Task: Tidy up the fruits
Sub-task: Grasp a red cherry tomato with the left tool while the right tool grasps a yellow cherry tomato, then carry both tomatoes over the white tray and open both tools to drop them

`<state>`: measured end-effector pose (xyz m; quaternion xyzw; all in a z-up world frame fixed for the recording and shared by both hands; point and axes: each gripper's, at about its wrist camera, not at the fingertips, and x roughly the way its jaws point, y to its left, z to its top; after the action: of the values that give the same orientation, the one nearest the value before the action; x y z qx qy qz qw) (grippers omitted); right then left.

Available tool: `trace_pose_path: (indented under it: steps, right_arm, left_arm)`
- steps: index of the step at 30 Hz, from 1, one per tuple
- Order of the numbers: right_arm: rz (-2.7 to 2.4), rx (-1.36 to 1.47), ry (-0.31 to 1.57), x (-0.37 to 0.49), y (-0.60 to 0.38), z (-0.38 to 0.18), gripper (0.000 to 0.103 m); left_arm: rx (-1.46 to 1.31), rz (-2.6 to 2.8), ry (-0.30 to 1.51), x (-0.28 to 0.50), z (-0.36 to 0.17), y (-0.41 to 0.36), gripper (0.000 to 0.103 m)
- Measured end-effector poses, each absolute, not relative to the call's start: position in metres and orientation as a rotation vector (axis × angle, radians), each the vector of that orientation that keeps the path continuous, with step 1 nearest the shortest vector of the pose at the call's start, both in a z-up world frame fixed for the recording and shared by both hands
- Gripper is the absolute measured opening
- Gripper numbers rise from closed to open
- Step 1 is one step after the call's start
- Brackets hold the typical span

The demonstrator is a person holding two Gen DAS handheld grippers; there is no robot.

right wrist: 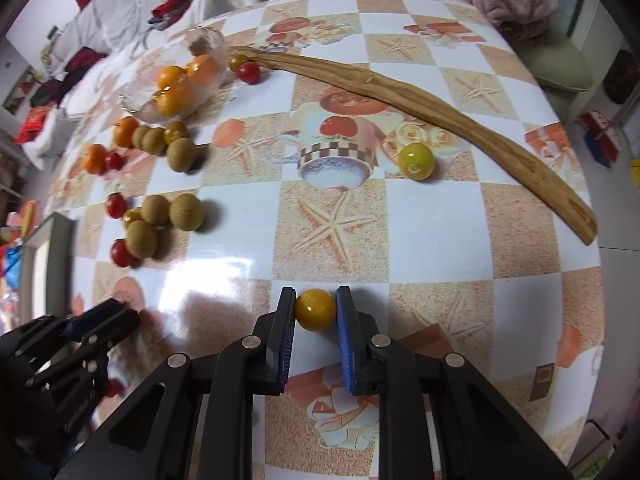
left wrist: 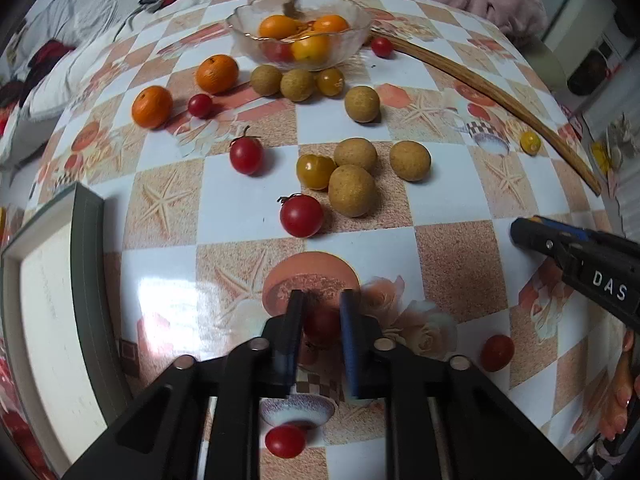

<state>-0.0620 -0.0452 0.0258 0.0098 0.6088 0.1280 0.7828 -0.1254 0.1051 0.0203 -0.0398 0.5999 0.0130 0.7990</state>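
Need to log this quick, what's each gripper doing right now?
Left gripper: shut on a red cherry tomato.
Right gripper: shut on a yellow cherry tomato.

Each camera rides just behind its own hand-held gripper, looking steeply down along the fingers, close to the table (left wrist: 440, 208). The left view faces the glass bowl (left wrist: 298, 36) far ahead; the right view sees that bowl (right wrist: 180, 80) ahead to its left. Both share the scattered fruit and the wooden stick (right wrist: 440, 108).
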Motion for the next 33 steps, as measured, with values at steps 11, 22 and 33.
trace_pose_path:
  steps: [11,22,33]
  right_arm:
    - [0.382,0.012,1.302,-0.077,-0.041,0.042,0.022]
    - [0.419,-0.013,1.286,-0.101,0.019,0.062,0.022]
    - [0.615,-0.064,1.264,-0.132,0.150,0.082,0.022]
  left_arm:
    - [-0.169,0.046,1.237,-0.134,0.028,0.123,0.019]
    - [-0.252,0.048,1.174,-0.167,0.058,0.178,0.019]
    - [-0.273,0.230,1.136,-0.225,0.069,0.290,0.019]
